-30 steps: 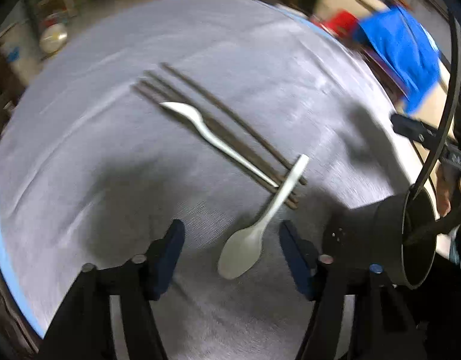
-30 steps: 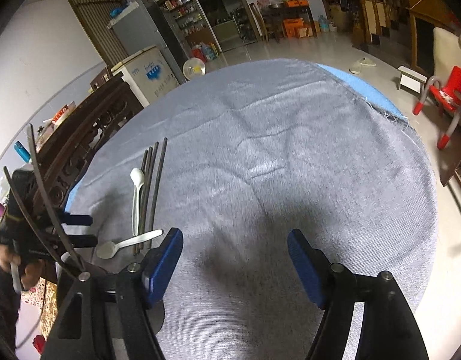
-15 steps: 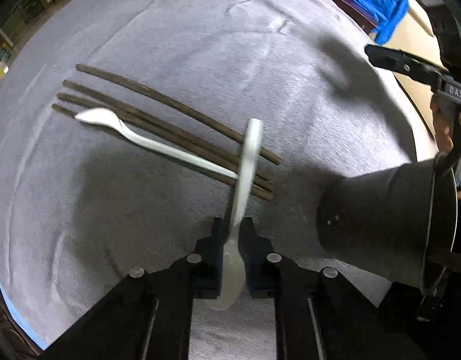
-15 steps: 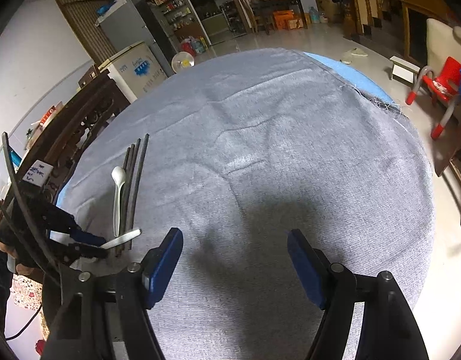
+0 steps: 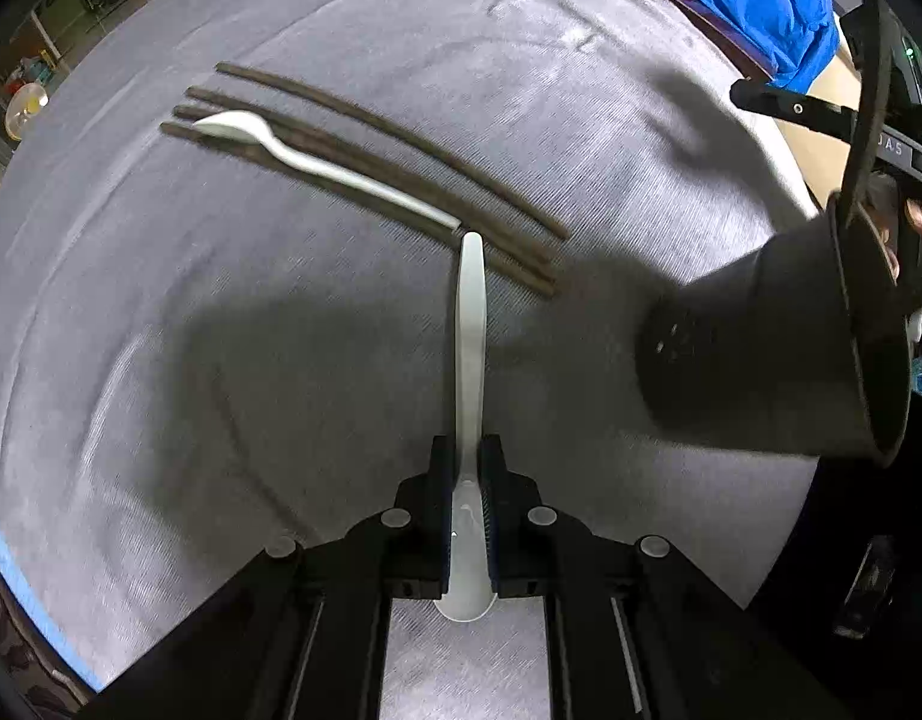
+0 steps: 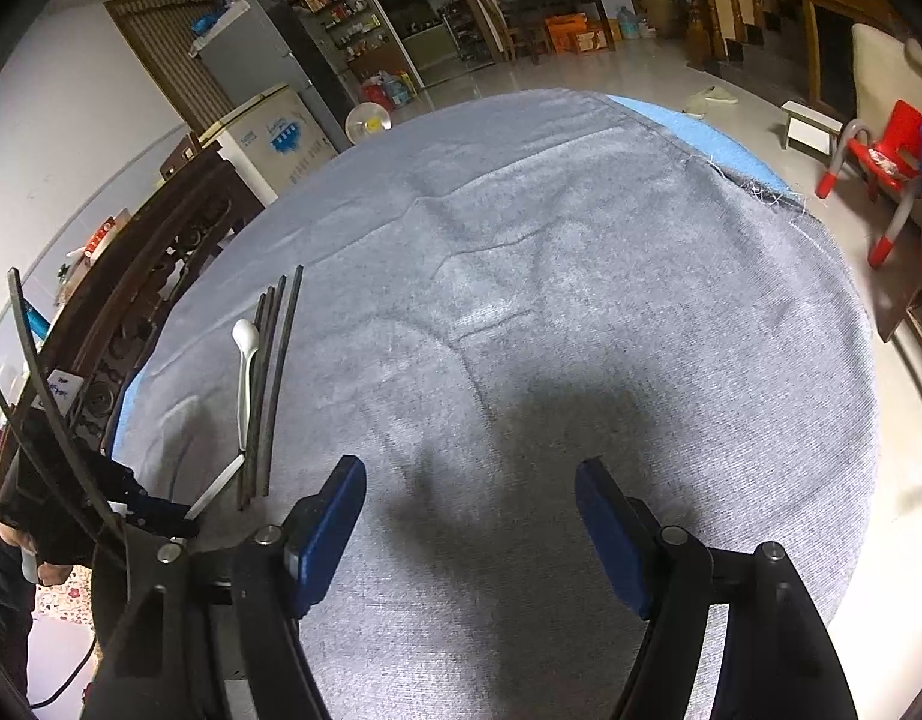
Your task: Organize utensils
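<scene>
Clamping a white plastic spoon (image 5: 471,360) just above its bowl, the left gripper (image 5: 466,480) holds the utensil lifted off the grey cloth (image 5: 221,360) of the round table, bowl tucked back between the pads and toward the camera, handle running straight ahead with its tip pointing far, toward the row of utensils. Its long axis lies along the line of the fingers, roughly crosswise to the four dark chopsticks (image 5: 401,138), which lie side by side slanting from far left to near right. A second white spoon (image 5: 317,165) rests on top of those sticks, parallel with them, bowl at the far-left end, handle end close to the tip of the held spoon. To the right, a dark utensil holder (image 5: 778,348) with a drilled base sits tilted, its open mouth facing right and its foot toward the gripper; what props it is hard to make out. The right gripper (image 6: 466,516) hangs with its blue pads spread wide and nothing between them, over bare cloth near the holder.

Judged from this, the sorting has barely begun: one spoon is in hand and not yet stowed, while the other spoon and all four chopsticks wait on the table. Whether anything already sits inside the holder cannot be seen
</scene>
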Available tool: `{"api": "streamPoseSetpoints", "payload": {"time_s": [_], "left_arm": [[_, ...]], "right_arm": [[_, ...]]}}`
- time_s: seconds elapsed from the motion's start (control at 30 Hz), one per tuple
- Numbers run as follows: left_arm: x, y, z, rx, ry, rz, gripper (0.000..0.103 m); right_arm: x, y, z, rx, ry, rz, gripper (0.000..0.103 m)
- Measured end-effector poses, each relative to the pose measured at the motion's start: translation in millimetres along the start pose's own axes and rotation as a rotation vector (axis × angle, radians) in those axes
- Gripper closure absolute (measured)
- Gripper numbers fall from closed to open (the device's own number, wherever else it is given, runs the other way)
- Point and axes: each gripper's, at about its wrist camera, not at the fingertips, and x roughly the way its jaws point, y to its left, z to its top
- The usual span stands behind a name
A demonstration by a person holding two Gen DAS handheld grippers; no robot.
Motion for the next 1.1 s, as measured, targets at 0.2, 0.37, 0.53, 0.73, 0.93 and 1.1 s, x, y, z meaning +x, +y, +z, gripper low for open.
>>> {"api": "streamPoseSetpoints", "payload": {"time_s": [0.2,0.37,0.53,0.73,0.93,1.1], "left_arm": [[-7,16,-24,-0.068,-0.024,0.021,0.094],[-13,29,-42,-0.109,-0.030,0.027,0.094],[-13,27,-41,-0.100,-0.021,0.042,0.094],[-23,33,-16,-0.120,-0.036,0.058,0.094],[-26,41,-19,-0.202,-0.043,0.058,0.094],[-33,58,-27,-0.327,-0.071,0.031,0.094]], "right_arm": [[0,-2,-3,0.012,0.010,-0.004,0.027],[0,1,-1,0.004,0.011,-0.001,0.027],[2,5,-2,-0.006,0.020,0.006,0.027],[1,2,-3,0.001,0.022,0.002,0.027],[0,-1,-2,0.004,0.021,0.005,0.027],[2,0,-1,0.001,0.029,0.015,0.027]]}}
